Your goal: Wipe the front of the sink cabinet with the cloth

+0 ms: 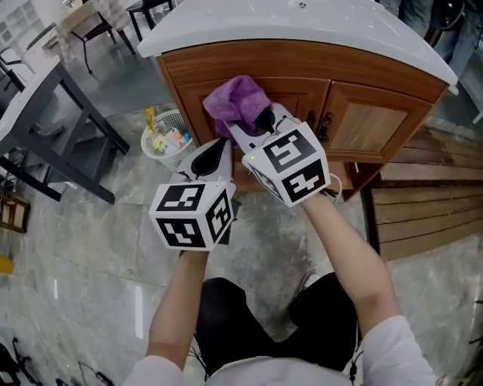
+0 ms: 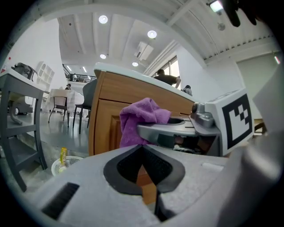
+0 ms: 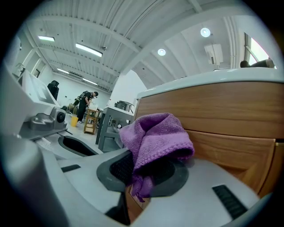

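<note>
Purple cloth (image 1: pixel 236 99) is bunched in the clamped jaws of the right gripper (image 1: pixel 250 127), in front of the wooden sink cabinet (image 1: pixel 361 69) at the top of its left door. Whether it touches the wood cannot be told. The white sink top (image 1: pixel 302 22) overhangs at 12 o'clock. The left gripper (image 1: pixel 216 151) sits at 7 o'clock of the right one, jaws together on nothing. A white basket (image 1: pixel 155 148) stands on the floor at 8 o'clock of the cloth.
</note>
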Demonstrator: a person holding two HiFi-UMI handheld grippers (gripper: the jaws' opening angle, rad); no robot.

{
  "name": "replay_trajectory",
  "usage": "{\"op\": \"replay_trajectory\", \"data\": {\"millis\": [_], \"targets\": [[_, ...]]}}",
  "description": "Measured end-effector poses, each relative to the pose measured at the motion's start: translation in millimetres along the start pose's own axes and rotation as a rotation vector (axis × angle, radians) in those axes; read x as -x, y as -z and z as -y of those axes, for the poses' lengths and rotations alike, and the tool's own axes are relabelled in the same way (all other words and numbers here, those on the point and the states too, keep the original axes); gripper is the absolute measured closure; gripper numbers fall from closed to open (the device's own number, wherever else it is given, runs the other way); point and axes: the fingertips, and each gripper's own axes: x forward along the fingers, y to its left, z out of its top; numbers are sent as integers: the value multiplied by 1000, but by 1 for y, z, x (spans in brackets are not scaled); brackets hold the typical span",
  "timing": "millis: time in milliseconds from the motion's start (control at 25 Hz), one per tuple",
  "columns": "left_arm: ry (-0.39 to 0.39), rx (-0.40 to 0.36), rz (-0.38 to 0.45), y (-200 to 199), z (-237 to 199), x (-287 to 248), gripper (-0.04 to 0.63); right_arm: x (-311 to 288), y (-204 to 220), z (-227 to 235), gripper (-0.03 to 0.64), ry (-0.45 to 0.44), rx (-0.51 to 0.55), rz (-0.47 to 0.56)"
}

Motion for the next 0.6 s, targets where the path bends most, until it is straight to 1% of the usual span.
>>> {"op": "replay_trajectory", "data": {"millis": [360,600], "targets": [[78,-26,1,2,40,-18,591,47,17,38,549,104,-27,-11],[152,-37,-6,4,74,-35,591,82,27,67,549,183,-23,-41]]}}
